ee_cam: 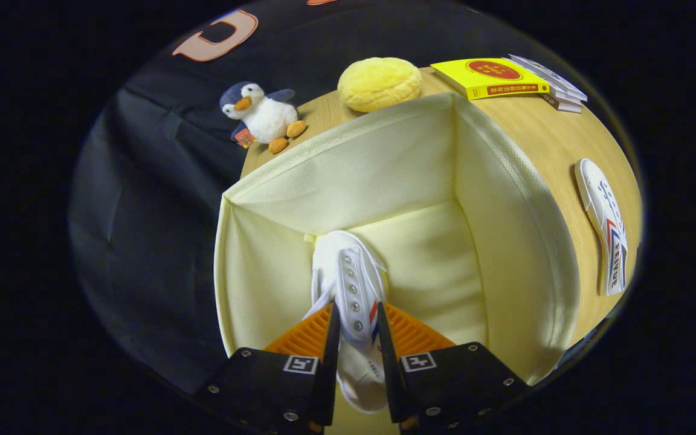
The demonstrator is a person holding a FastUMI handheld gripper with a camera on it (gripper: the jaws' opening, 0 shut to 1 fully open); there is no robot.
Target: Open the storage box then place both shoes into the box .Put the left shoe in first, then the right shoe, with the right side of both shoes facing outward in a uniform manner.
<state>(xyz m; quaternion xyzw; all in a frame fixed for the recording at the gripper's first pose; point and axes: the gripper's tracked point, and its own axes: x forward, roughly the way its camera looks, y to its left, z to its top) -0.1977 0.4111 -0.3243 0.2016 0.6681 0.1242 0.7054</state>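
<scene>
Light is even and fairly bright inside the storage box [384,181] ahead of the claw [357,329], with soft shadow in its corners. Fisheye distortion bends the counter [541,133] beyond; focus stays sharp, without glare.

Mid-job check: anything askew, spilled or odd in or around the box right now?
Nothing spilled or damaged. The gripper is shut on a shoe, held toe-first inside the open box. The other shoe lies on its side on the table beside the box, waiting. The penguin, yellow cushion and books sit undisturbed beyond.
</scene>
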